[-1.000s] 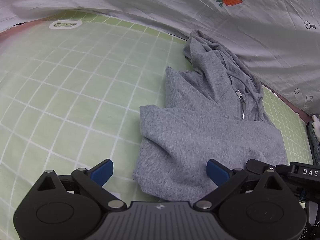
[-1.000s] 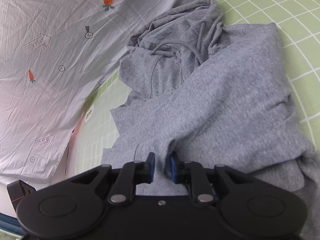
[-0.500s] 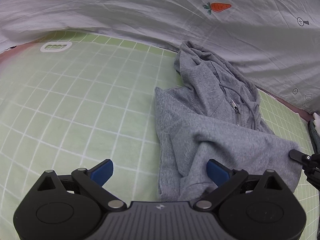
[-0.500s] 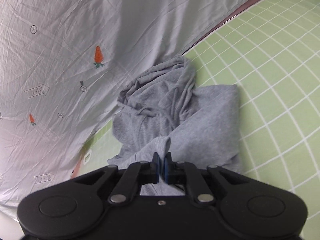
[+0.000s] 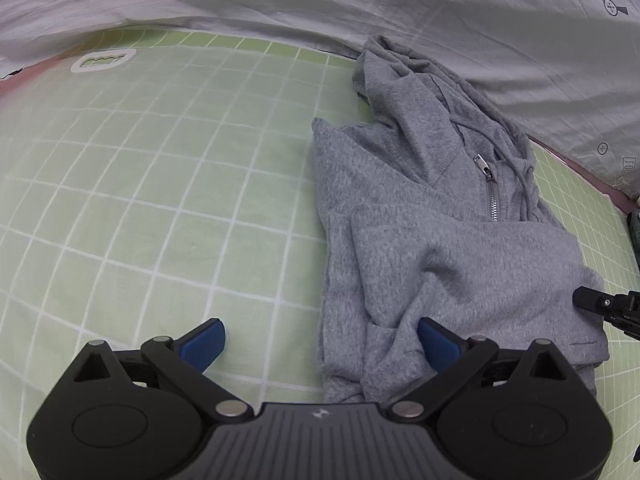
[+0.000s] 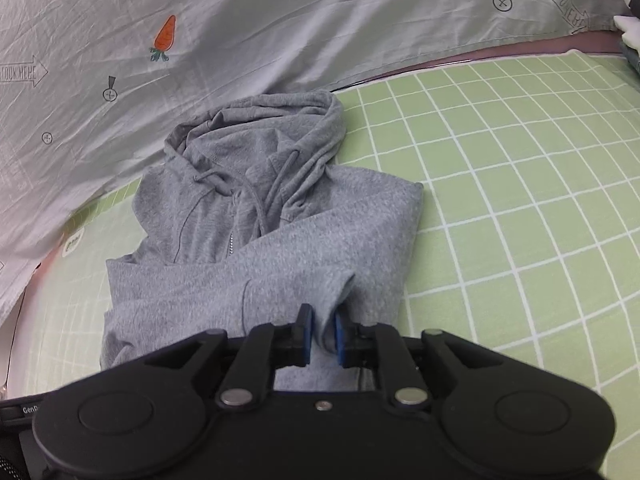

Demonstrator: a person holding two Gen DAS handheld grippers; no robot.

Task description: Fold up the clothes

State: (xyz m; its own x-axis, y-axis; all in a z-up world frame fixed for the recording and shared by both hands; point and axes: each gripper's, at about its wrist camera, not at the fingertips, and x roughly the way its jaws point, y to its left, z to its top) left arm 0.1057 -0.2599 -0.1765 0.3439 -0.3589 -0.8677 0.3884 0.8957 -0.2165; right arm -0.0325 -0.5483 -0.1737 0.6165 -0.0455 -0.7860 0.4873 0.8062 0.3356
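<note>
A grey zip hoodie [image 5: 432,216] lies partly folded on a green checked sheet [image 5: 160,184], hood toward the back. My left gripper [image 5: 320,344] is open and empty; its right pad [image 5: 436,344] rests on the hoodie's near edge, its left pad over the sheet. In the right wrist view the hoodie [image 6: 280,232] lies in front of my right gripper [image 6: 320,336], whose blue pads pinch a raised fold of grey fabric at the near hem. The right gripper's tip shows in the left wrist view [image 5: 600,306] at the hoodie's right edge.
A white quilt with carrot prints [image 5: 400,20] lies bunched along the back, touching the hood; it also fills the back left of the right wrist view [image 6: 200,40]. Green sheet [image 6: 520,200] stretches to the right of the hoodie. A white label [image 5: 103,60] sits at back left.
The right gripper, shut on the hem, has lowered and come closer to the hoodie. The left gripper stayed open and moved nearer, its right pad now on the fabric.
</note>
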